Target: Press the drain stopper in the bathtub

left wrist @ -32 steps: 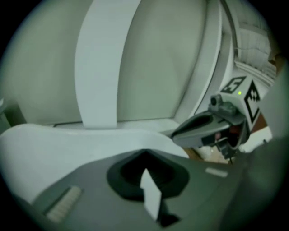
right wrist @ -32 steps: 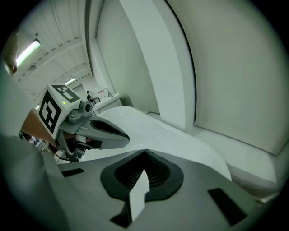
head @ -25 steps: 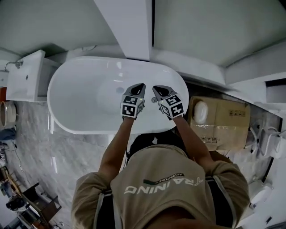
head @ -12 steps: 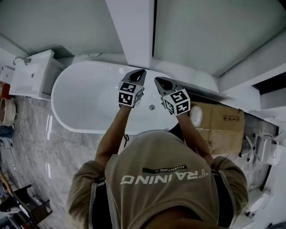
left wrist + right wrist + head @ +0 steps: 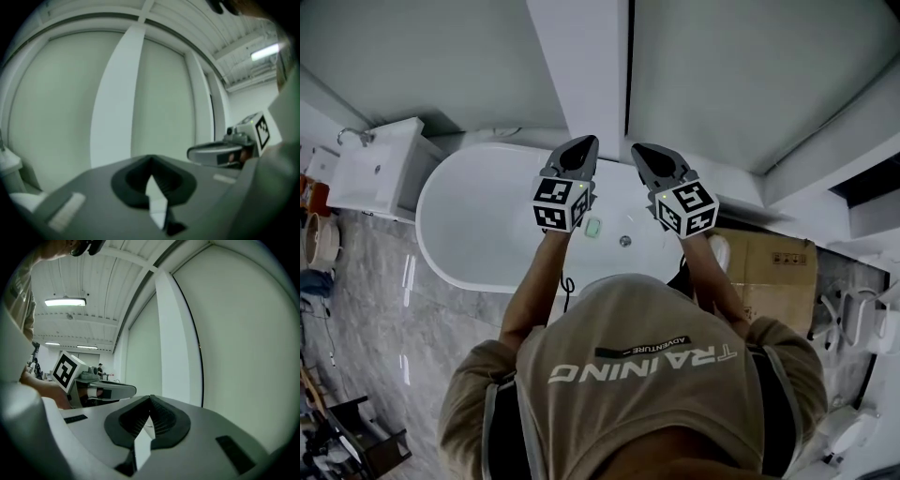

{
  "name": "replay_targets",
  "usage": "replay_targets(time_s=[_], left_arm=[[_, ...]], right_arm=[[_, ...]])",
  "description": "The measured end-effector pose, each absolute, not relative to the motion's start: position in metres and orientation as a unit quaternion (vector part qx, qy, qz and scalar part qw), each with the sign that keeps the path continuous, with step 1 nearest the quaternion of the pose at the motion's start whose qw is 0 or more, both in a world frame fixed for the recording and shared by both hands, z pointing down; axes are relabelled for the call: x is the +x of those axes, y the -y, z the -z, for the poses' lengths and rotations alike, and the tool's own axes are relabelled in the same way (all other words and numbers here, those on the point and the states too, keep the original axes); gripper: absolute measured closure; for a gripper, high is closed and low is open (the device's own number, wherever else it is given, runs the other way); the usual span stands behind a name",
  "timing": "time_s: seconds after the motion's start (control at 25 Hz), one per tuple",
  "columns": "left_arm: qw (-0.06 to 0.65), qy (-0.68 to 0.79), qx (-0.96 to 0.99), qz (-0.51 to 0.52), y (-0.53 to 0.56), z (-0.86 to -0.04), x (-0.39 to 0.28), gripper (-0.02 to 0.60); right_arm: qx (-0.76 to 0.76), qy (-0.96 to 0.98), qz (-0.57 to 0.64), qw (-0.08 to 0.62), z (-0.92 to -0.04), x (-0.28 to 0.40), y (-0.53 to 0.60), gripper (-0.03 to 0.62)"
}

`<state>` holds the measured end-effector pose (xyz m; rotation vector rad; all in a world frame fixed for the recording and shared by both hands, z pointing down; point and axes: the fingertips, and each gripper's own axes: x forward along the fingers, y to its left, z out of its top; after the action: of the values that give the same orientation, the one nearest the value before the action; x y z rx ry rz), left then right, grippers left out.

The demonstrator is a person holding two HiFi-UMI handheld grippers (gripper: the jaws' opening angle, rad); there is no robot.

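Drain stopper (image 5: 625, 241) lies uncovered in the bathtub (image 5: 473, 230) after left claw (image 5: 584, 142) and right claw (image 5: 639, 150), both pressed together, rose toward the wall (image 5: 722, 75); press seemingly over.

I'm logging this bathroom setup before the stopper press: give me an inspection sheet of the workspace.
Surface: white bathtub, inside mostly bare.
Job's things: round metal fitting in the tub, maybe the drain stopper; no gripper on it.
Clutter: small pale green thing beside it, unclear what.
Grippers: left gripper and right gripper shut, empty, held above the tub.
Cables: thin dark cord at the tub's near rim.
Surroundings: sink left, cardboard box right, grey stone floor.
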<state>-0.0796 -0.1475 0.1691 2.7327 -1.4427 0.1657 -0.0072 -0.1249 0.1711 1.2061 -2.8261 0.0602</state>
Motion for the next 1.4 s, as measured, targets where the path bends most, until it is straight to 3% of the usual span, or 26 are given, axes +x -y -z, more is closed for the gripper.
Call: replay_targets(time_s=[0.4, 1.4], left_arm=[[-0.057, 0.479, 0.874, -0.053, 0.147, -0.122, -0.081, 0.58], [-0.045, 0.451, 0.889, -0.068, 0.134, -0.139, -0.041, 0.58]], right_arm=[[0.39, 0.92, 0.028, 0.029, -0.137, -0.003, 0.136, 0.585], [0.376, 0.927, 0.007, 0.019, -0.149, 0.023, 0.113, 0.586]])
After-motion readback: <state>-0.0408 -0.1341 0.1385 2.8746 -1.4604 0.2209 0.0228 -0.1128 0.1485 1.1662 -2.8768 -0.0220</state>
